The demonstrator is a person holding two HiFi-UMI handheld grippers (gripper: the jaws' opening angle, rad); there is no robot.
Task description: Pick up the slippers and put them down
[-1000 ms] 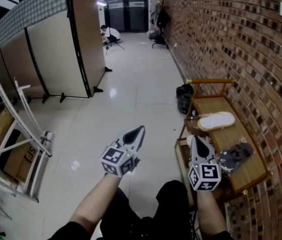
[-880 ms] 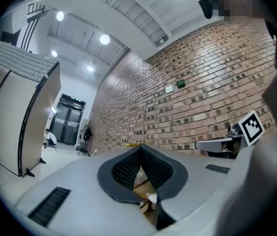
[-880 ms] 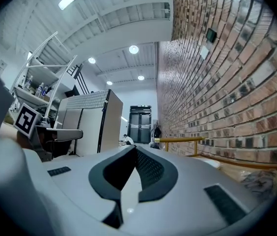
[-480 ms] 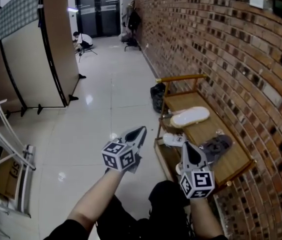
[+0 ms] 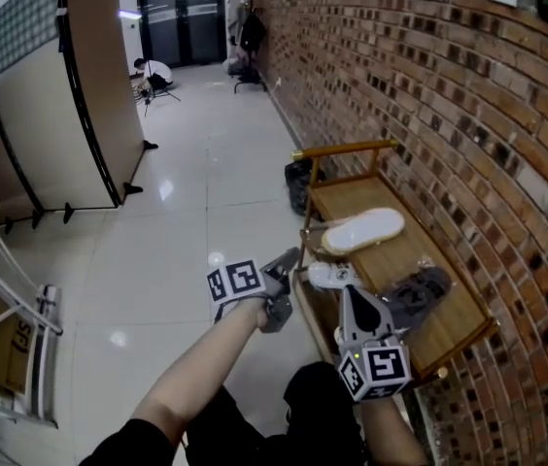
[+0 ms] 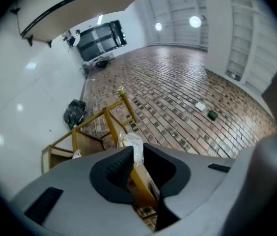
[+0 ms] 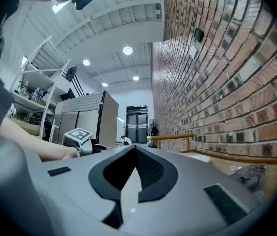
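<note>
Left gripper (image 5: 291,257): jaws had just been opening and stood only a crack apart, with nothing between them. It was held level at the aisle-side edge of the wooden rack (image 5: 395,260), just off the rack's front rail. Right gripper (image 5: 350,293): jaws together, empty, and poised over the near end of the rack.

Risks, as judged:
- The left jaws looked too narrow for a slipper. Going in like this would likely shove the slipper along the board rather than take it.
- The front rail stood between the left gripper and the top board. A level approach could knock the rail.
- The dark slipper (image 5: 418,292) lay close to the near end of the rack. A nudge from the closed right jaws could tip it off.

Positions:
- The white slipper (image 5: 361,231) lay on the rack's top board, about mid-length. It was beyond the left gripper and apart from it.
- The dark slipper lay on the same board, nearer and toward the wall, just past the right gripper's tips.
- A small white item (image 5: 332,277) sat at the rack's aisle side, between the two grippers. Whether it was a slipper could not be told.
</note>
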